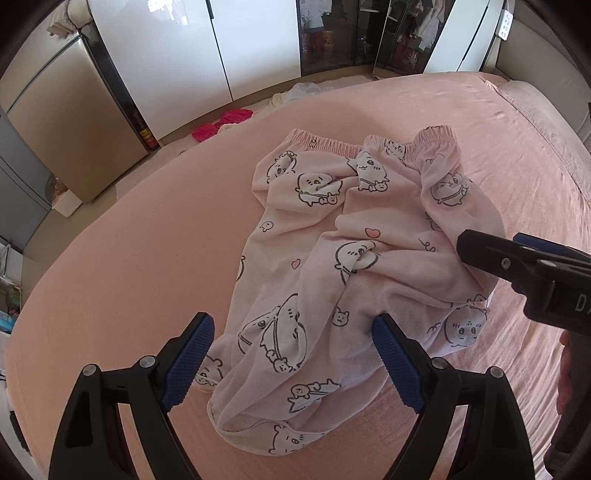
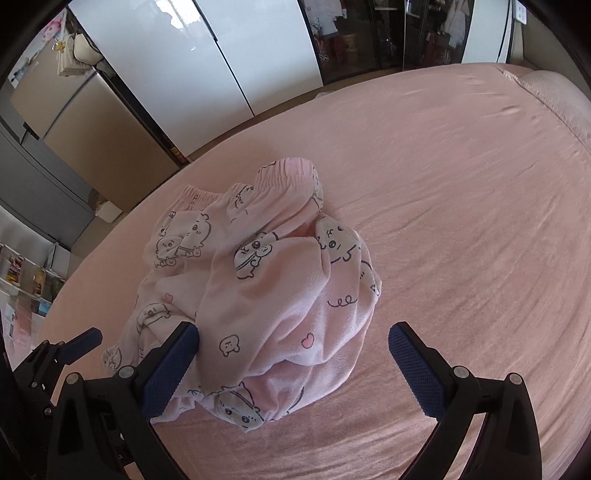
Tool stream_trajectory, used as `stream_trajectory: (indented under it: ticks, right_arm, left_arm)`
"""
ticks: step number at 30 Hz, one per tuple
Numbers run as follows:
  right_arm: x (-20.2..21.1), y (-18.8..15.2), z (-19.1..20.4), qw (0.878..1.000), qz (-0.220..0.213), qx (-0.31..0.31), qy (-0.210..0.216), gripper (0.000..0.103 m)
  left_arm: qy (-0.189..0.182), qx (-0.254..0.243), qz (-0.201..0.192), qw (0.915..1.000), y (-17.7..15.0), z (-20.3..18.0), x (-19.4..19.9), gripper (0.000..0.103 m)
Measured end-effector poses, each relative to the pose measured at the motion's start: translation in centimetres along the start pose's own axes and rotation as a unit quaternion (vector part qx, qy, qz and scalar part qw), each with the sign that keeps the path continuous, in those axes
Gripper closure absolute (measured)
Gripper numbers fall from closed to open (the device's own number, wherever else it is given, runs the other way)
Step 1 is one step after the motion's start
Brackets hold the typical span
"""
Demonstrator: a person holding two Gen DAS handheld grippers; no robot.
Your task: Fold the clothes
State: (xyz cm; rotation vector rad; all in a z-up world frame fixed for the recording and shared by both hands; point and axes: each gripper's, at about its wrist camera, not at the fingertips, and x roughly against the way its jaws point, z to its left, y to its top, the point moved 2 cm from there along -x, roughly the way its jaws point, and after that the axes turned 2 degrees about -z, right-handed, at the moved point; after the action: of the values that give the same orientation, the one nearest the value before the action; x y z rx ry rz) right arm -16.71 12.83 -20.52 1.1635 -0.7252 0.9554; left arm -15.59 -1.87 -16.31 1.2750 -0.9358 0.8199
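Note:
A crumpled pair of pale pink pyjama trousers (image 1: pixel 354 258) with cartoon animal prints lies bunched on the pink bed sheet (image 1: pixel 129 258); its elastic waistband (image 1: pixel 332 142) is at the far side. My left gripper (image 1: pixel 293 332) is open, its blue-padded fingers straddling the near part of the cloth just above it. My right gripper (image 2: pixel 293 339) is open over the near edge of the same trousers (image 2: pixel 266 295); it shows from the side in the left wrist view (image 1: pixel 491 251) against the cloth's right side. The left gripper shows at the lower left of the right wrist view (image 2: pixel 74 347).
The bed (image 2: pixel 461 184) spreads wide to the right and far side. White wardrobe doors (image 1: pixel 221 48), a beige cabinet (image 1: pixel 74 129) and dark glass cabinets (image 1: pixel 351 33) stand beyond it. Red and white clothes (image 1: pixel 221 122) lie on the floor.

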Motion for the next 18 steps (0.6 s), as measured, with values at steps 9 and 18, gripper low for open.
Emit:
stream_trajectory:
  ticks: [9,18]
  right_arm:
    - [-3.1,0.5,-0.6,0.998,0.029,-0.036,0.035,0.000]
    - [-4.4,-0.1,0.1,1.000,0.016,-0.009,0.011,0.000]
  left_arm:
    - [-0.023,0.021,0.002,0.9995,0.4,0.0,-1.6,0.015]
    - [-0.012,0.036,0.025,0.9989,-0.3,-0.8,-3.3,0.000]
